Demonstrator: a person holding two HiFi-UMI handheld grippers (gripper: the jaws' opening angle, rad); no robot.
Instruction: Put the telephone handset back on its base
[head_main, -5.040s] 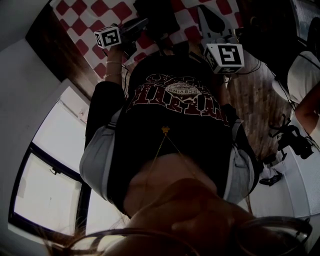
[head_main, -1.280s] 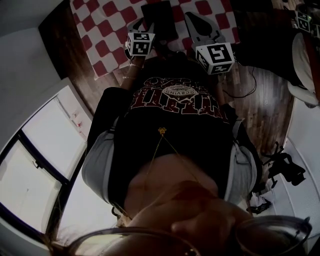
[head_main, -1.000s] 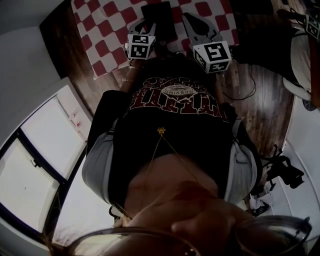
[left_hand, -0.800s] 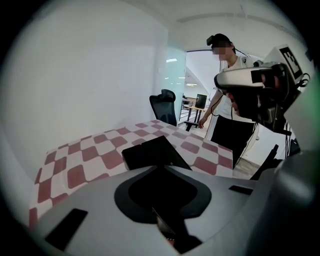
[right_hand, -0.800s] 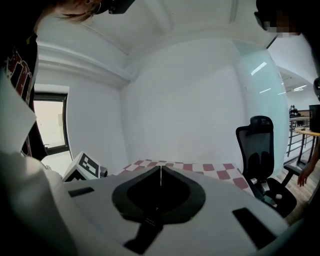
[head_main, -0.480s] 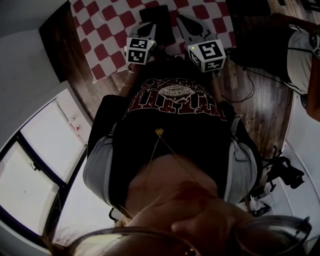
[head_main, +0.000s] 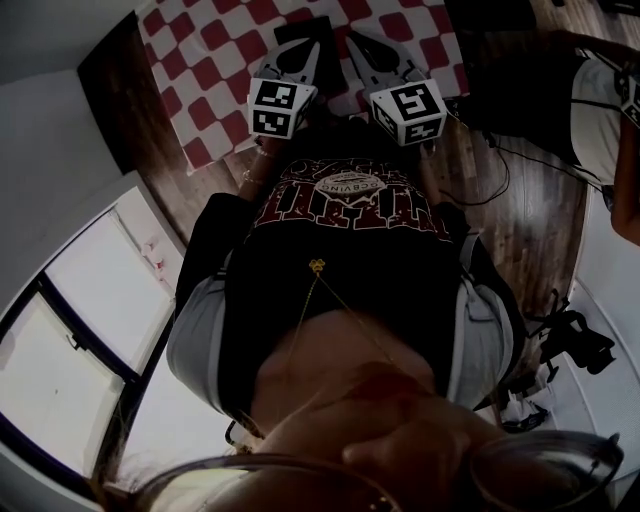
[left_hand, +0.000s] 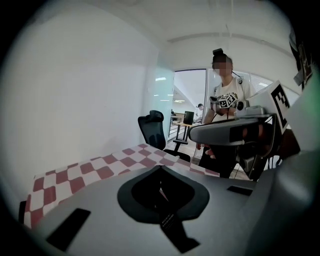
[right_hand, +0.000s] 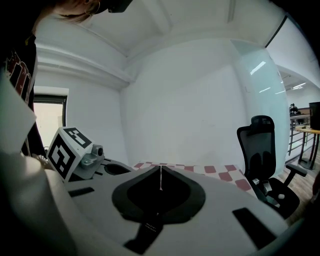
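**Telephone** (head_main: 308, 27): a dark shape lying at the far end of the red-and-white checkered tabletop (head_main: 200, 60), partly cropped. I cannot tell handset from base.

**Left hand-held gripper** (left_hand: 160, 167): jaws pressing together, carrying nothing.

**Right hand-held gripper** (right_hand: 160, 169): likewise closed and empty.

Both are hovering side by side, just on the near side of the telephone, probably because neither is carrying a handset.

**Room:** wooden floor (head_main: 520, 200), white wall (right_hand: 190, 110), black office chair (right_hand: 260, 150), second person (left_hand: 225, 100) standing at the right.

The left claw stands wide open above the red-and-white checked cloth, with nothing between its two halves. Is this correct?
Not quite: the left claw is shut, not wide open. The left gripper view shows its two halves meeting at the tips. The rest is right: nothing is between them, and it is above the red-and-white checked cloth.
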